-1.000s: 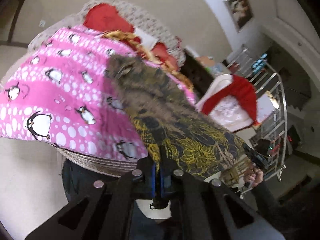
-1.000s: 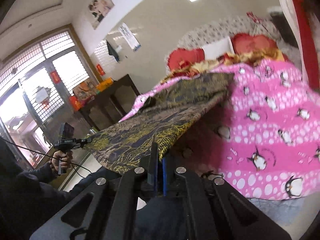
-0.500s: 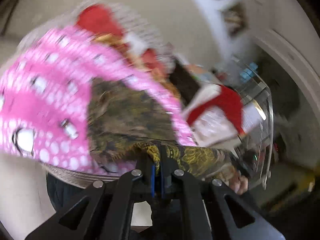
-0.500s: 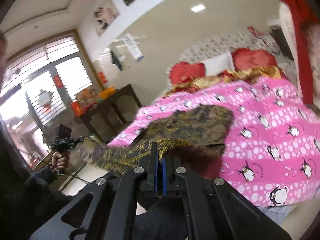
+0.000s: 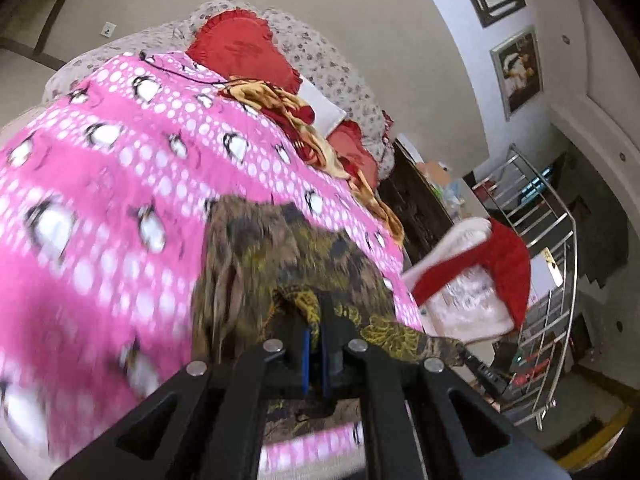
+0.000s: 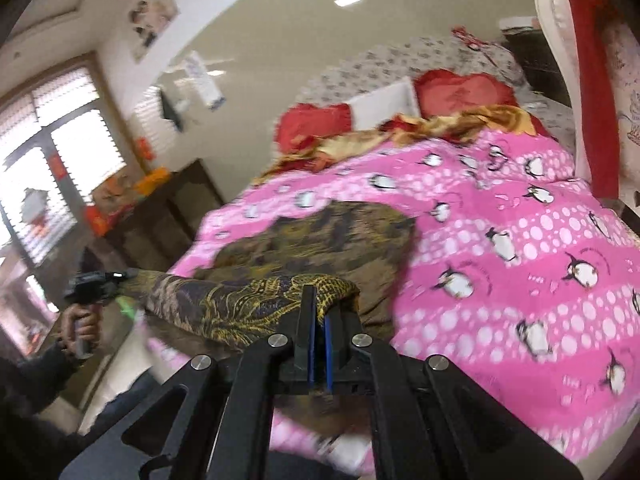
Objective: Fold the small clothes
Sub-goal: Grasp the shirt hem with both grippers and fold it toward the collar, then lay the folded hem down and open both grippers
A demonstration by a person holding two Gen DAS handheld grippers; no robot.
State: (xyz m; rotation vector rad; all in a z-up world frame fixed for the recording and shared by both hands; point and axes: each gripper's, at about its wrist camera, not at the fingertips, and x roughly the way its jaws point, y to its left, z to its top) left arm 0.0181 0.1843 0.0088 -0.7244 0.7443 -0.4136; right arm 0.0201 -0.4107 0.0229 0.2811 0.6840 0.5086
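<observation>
We can't read any text, label, brand or number in either view. The red heart cushion (image 6: 464,94) carries a darker mark at its middle in the right wrist view, maybe a character, too blurred for us to read. The paper sheet (image 6: 206,80) on the wall there is smeared, nothing legible. The red patches on the window (image 6: 58,166) show no strokes we can make out. The framed pictures (image 5: 518,70) in the left wrist view show images only. The white-and-red cloth (image 5: 468,296) has faint print, unreadable.
</observation>
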